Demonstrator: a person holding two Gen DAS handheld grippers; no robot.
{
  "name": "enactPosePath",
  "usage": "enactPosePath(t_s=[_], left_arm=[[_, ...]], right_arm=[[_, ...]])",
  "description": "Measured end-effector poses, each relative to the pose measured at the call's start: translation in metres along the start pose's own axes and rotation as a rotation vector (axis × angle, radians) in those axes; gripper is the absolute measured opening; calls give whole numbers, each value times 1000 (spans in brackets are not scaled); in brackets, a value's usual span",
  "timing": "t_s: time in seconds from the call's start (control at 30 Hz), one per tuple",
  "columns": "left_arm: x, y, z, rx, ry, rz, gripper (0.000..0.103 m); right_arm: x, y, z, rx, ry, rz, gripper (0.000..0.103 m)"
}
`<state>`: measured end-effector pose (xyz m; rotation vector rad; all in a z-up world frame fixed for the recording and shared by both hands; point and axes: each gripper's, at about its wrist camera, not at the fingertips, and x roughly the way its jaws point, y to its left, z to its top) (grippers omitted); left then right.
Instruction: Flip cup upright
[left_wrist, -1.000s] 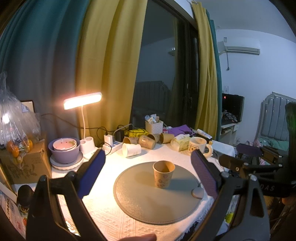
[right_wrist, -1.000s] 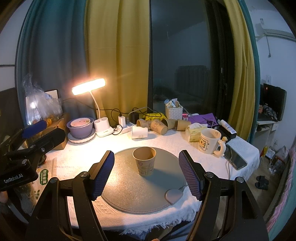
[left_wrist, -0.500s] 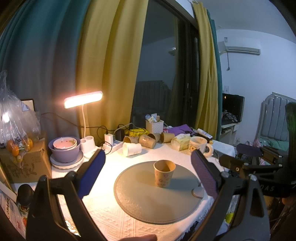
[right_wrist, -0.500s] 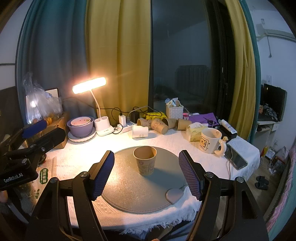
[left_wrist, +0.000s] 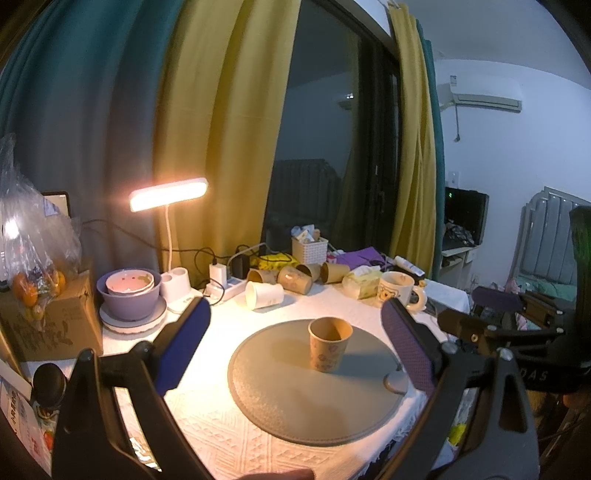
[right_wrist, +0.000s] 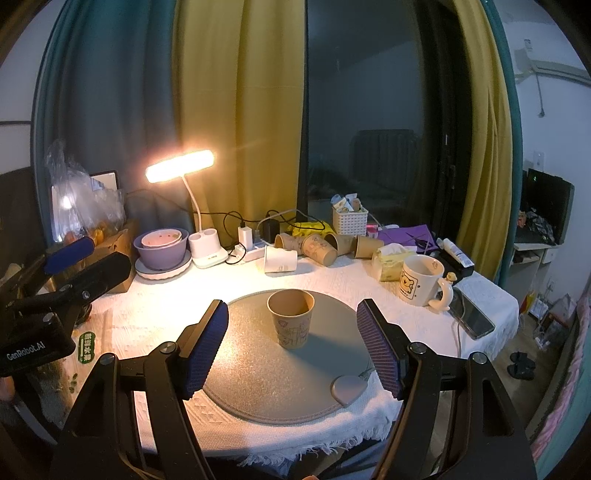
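Cup (right_wrist: 291, 318): the brown paper one stands mouth up on the round grey mat (right_wrist: 258, 373), its long axis vertical, base flat on the mat and somewhat toward the mat's far side. Judged from that, the flip looks done and nothing is left but to keep clear of it.

Taking the mat as the landmark and going left to right: the left claw (left_wrist: 295, 345) hangs off the mat's near left edge, jaws spread wide and holding nothing, with the cup (left_wrist: 329, 344) ahead of it and a little right of its centre line. The right claw (right_wrist: 291, 347) sits over the mat's near edge, also spread wide and empty, and the cup lies straight ahead between the lines of its two fingers, not touching either pad. The right claw seems the nearer of the two.

Beyond the mat's far edge several other paper cups (right_wrist: 319, 247) lie on their sides on the desk (right_wrist: 369, 288), and a white mug (right_wrist: 421, 275) stands upright off the mat's far right.
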<state>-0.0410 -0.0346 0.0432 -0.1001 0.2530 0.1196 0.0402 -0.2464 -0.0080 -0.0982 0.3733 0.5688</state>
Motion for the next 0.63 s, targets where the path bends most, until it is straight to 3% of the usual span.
enactPosePath(t_s=[0.63], left_arm=[[5, -1, -13, -13, 34, -17, 94]], right_arm=[[4, -4, 2, -3, 2, 11, 75]])
